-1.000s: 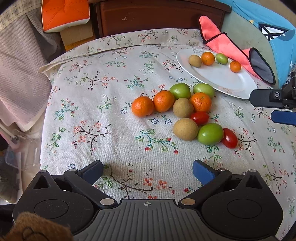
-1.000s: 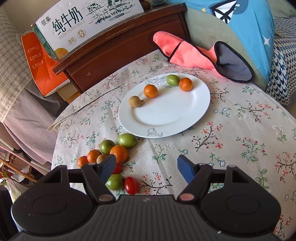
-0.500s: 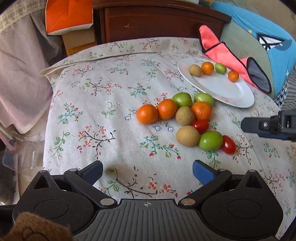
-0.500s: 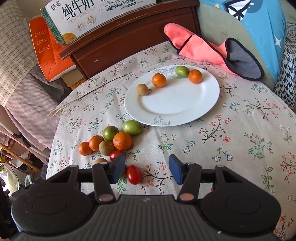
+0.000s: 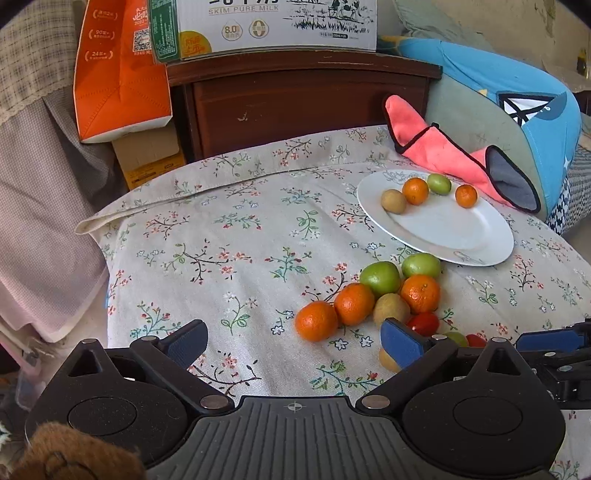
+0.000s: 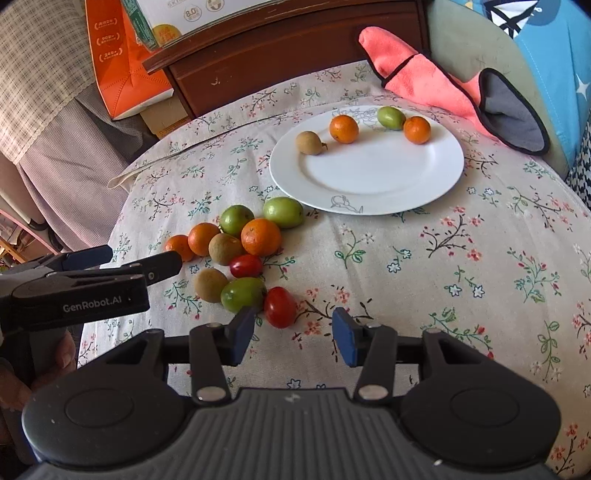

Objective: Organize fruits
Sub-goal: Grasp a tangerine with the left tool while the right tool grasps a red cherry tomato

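Floral tablecloth (image 6: pixel 424 266), pink oven mitt (image 6: pixel 436 85) at far edge, wooden cabinet (image 5: pixel 295 107) behind, milk carton (image 5: pixel 266 26) on top, orange box (image 5: pixel 118 74) beside.

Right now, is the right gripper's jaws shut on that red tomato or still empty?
Empty. The right gripper has just been closing its jaws, but nothing is between them; the red tomato lies on the tablecloth just beyond its pads.

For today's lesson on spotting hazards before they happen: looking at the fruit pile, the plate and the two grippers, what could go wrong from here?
1. The right gripper, jaws just narrowed with nothing between them, sits close to the red tomato; a squeeze could bruise it.
2. That tomato touches the green fruit, so a nudge might roll the round pile.
3. The plate lies on soft cloth; four fruits sit near its far rim and might roll.
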A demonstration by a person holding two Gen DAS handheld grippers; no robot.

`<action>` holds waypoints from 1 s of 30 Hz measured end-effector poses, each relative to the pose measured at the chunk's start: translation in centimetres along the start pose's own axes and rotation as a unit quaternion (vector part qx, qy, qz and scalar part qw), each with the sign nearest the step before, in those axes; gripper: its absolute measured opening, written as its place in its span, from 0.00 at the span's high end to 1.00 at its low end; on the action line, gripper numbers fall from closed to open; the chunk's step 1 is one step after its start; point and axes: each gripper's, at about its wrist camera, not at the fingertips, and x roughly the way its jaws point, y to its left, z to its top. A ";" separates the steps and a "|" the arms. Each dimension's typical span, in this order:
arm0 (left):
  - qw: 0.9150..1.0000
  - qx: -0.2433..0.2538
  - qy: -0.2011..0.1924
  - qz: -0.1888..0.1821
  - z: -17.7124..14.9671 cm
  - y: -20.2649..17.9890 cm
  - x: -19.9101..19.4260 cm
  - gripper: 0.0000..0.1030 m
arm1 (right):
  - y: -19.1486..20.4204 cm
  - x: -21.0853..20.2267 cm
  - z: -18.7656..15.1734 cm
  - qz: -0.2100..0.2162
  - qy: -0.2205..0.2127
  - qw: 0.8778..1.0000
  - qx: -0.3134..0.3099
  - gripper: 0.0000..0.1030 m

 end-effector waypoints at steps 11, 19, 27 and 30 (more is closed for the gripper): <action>0.997 0.061 -0.018 -0.036 0.0 -0.1 1.5 0.10 | 0.6 1.0 -0.5 0.001 0.006 1.000 -0.028 0.54; 0.995 0.087 -0.015 -0.055 -0.3 -0.5 2.3 0.26 | 1.4 1.6 -0.6 -0.011 -0.005 0.998 -0.054 0.64; 0.995 0.065 -0.005 -0.081 -0.4 -0.2 3.0 0.62 | 1.6 2.1 -0.6 -0.026 -0.015 0.997 -0.074 0.80; 0.994 0.073 -0.006 -0.083 -0.6 -0.6 2.7 0.72 | 1.5 2.0 -0.6 -0.026 -0.017 0.997 -0.067 0.80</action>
